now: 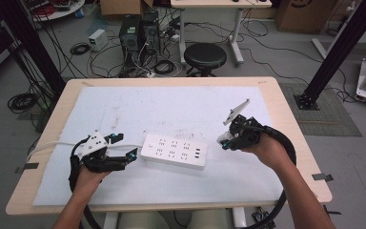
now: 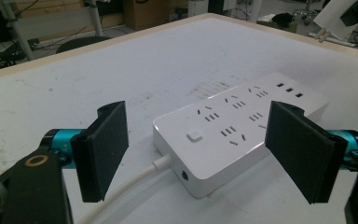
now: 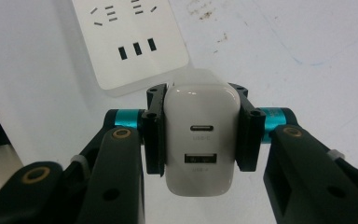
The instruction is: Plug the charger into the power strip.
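Right gripper view | right hand-held gripper [image 3: 199, 135] clamps charger [image 3: 199, 140] | left hand-held gripper [image 2: 196, 154] apart beside power strip [image 2: 242, 126]

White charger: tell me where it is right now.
The white charger is clamped in the right gripper, held just off the power strip's USB end, on the table's right side.

Counts on the table

1 white power strip [image 1: 173, 151] with 6 sockets and 3 USB slots; 1 white charger [image 3: 200, 135] with 2 ports; 2 grippers, left [image 1: 125, 146] and right [image 1: 223, 141]; 1 round black stool [image 1: 205, 56].
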### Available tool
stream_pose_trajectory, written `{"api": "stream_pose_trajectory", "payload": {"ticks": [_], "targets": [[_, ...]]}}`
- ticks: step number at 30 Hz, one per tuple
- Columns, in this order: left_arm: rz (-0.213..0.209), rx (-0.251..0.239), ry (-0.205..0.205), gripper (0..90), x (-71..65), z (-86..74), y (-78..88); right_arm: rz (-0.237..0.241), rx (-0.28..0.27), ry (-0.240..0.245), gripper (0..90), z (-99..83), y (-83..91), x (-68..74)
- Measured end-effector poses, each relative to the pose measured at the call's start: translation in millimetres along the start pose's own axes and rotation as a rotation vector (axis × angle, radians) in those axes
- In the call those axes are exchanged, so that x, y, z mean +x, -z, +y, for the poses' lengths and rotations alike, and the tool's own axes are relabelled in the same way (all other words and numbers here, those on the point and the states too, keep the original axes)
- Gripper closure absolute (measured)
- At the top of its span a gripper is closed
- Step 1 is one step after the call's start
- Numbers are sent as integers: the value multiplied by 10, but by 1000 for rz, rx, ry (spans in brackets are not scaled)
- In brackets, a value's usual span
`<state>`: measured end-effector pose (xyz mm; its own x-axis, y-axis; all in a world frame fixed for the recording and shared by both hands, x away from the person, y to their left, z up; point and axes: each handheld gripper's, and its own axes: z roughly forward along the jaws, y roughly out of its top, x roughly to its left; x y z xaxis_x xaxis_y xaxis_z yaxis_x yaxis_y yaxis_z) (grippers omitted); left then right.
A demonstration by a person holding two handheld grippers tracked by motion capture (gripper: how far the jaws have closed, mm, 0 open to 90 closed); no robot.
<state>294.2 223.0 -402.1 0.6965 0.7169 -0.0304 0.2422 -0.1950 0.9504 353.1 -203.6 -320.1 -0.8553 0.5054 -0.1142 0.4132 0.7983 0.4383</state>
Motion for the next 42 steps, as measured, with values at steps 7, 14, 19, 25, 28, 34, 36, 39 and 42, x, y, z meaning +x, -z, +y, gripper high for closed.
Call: {"api": "stream_pose_trajectory", "payload": {"ticks": [7, 14, 19, 25, 28, 34, 36, 39, 42], "targets": [[2, -4, -6, 215, -3, -7, 8, -11, 9, 32, 631, 129, -81, -4], [14, -14, 7, 215, 32, -38, 37, 20, 13, 66, 631, 278, -156, 11], [18, -16, 11, 215, 44, -56, 63, 42, 19, 85, 631, 373, -229, 31], [22, -22, 19, 215, 59, -85, 94, 64, 20, 105, 632, 484, -278, 53], [24, -21, 16, 215, 71, -99, 111, 79, 21, 98, 631, 526, -295, 59], [27, -22, 23, 215, 81, -128, 127, 98, 21, 108, 631, 611, -347, 108], [27, -23, 22, 215, 84, -132, 131, 102, 21, 113, 631, 636, -365, 118], [29, -24, 26, 215, 89, -139, 146, 105, 17, 124, 631, 670, -395, 128], [31, -26, 30, 215, 101, -151, 157, 111, 27, 126, 631, 697, -423, 144]]}}
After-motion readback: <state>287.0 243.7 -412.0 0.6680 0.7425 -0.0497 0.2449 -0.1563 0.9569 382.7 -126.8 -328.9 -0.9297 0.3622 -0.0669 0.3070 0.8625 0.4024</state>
